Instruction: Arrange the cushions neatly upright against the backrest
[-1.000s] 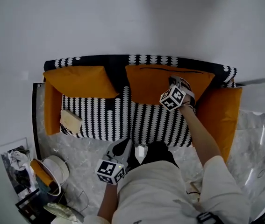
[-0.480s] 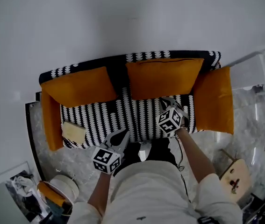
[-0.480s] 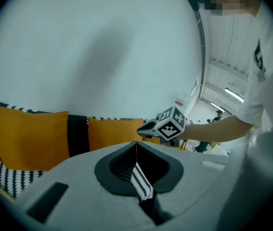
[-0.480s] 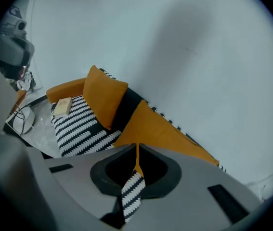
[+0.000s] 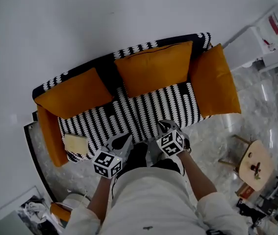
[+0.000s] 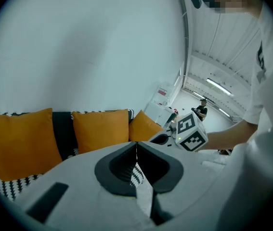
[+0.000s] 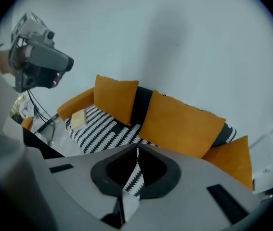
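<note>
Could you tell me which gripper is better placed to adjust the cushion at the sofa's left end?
Left, probably: the left gripper is nearer that left cushion, while the right gripper fronts the other cushion. Both are shut and empty.

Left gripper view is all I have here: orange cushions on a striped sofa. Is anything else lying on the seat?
Observer: Yes. In the head view a small pale flat thing lies on the sofa seat near its left end, apart from the nearest cushion.
Operator: Is the right gripper holding anything?
Observer: No. The right gripper view shows the right gripper with jaws together, nothing between them.
Operator: Any orange at that left end?
Observer: Yes, an orange side piece stands along it, beside that cushion.
</note>
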Action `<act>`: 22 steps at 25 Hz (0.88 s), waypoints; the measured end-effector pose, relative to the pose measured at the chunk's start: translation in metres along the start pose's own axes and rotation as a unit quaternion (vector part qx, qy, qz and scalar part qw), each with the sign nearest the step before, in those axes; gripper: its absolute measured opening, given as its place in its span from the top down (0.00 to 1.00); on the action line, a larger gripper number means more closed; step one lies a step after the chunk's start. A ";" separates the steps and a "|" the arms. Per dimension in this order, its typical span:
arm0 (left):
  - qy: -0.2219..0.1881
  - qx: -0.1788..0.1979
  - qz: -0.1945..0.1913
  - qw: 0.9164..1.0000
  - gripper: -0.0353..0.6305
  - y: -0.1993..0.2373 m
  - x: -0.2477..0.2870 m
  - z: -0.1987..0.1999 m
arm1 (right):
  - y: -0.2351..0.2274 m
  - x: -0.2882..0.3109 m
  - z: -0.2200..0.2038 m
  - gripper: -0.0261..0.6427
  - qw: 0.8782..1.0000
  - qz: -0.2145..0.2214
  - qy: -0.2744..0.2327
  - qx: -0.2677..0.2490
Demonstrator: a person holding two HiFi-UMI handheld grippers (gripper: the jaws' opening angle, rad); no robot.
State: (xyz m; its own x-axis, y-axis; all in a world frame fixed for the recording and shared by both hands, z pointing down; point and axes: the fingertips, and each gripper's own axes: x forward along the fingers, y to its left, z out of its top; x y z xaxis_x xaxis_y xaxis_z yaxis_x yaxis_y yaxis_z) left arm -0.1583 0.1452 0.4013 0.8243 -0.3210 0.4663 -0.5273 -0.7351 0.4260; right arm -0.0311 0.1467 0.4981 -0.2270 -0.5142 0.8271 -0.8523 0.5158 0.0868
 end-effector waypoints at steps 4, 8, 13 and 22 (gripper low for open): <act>0.000 0.022 -0.010 1.000 0.93 -0.038 0.001 0.000 | 0.013 -0.049 -0.011 0.95 0.995 0.029 -0.068 0.064; -0.003 0.033 -0.013 0.999 0.93 -0.083 0.001 -0.013 | 0.023 -0.100 -0.035 0.95 0.984 0.033 -0.123 0.126; -0.003 0.036 -0.035 0.999 0.93 -0.155 0.005 -0.045 | 0.055 -0.157 -0.085 0.95 0.959 0.068 -0.177 0.208; -0.005 0.026 -0.066 0.997 0.93 -0.276 0.007 -0.102 | 0.096 -0.246 -0.182 0.95 0.942 0.084 -0.212 0.248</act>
State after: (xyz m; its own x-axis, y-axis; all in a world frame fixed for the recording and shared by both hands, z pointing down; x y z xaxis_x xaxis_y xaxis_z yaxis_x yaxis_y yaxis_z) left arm -0.0284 0.4068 0.3664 0.8877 -0.2258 0.4013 -0.4036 -0.8010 0.4422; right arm 0.0282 0.4476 0.4039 -0.4568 -0.7355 0.5004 -0.8787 0.2854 -0.3827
